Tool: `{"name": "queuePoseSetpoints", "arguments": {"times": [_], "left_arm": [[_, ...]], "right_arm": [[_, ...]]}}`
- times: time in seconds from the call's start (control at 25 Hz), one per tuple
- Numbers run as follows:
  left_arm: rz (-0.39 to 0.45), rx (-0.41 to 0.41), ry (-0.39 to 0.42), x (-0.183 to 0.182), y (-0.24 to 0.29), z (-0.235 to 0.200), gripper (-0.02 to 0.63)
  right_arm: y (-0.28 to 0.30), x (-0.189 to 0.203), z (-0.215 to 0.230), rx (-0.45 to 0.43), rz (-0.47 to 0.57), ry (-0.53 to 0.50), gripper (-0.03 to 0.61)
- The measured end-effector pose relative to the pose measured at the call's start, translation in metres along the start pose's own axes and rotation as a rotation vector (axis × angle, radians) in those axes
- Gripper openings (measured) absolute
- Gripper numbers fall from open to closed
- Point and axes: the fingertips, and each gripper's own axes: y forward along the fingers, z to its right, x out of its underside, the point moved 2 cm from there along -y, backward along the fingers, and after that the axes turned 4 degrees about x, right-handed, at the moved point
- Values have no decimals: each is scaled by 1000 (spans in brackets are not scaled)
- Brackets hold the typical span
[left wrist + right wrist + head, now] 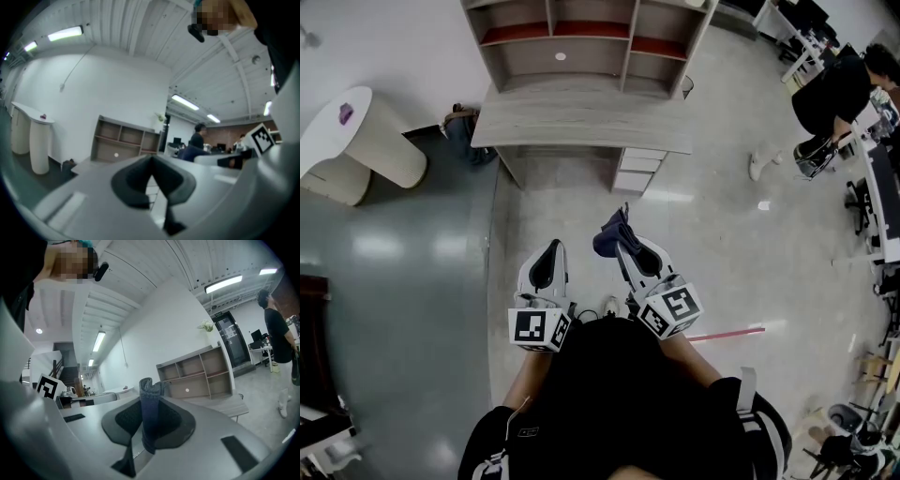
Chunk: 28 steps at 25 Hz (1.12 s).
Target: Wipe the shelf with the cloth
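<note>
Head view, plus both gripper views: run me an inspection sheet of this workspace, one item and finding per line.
Surface: wooden desk, with the open shelf at its back, both well ahead of the tongs.
Job's things: dark blue cloth, not yet at the shelf.
Clutter: small white spot in the middle shelf compartment; dark bag on the floor left of the desk; red strip on the floor.
Grippers: left tongs shut, empty; right tongs shut on the cloth.
Cables: nothing seen.
Surroundings: white rounded counter at left; person far right.
</note>
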Motion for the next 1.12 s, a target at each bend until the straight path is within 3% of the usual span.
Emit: {"name": "queuePoseSetpoints", "arguments": {"times": [0.36, 0.52, 0.8, 1.12], "left_arm": [[-23, -86, 36, 8, 3, 2, 5], [-33, -126, 4, 16, 6, -15, 5], [-21, -121, -21, 12, 34, -80, 5], [22, -97, 0, -21, 62, -198, 5]], "right_arm": [[15, 19, 20, -74, -37, 25, 54], [33, 16, 22, -77, -51, 28, 54], [94, 12, 17, -46, -52, 8, 54], [208, -1, -14, -8, -23, -9, 53]]}}
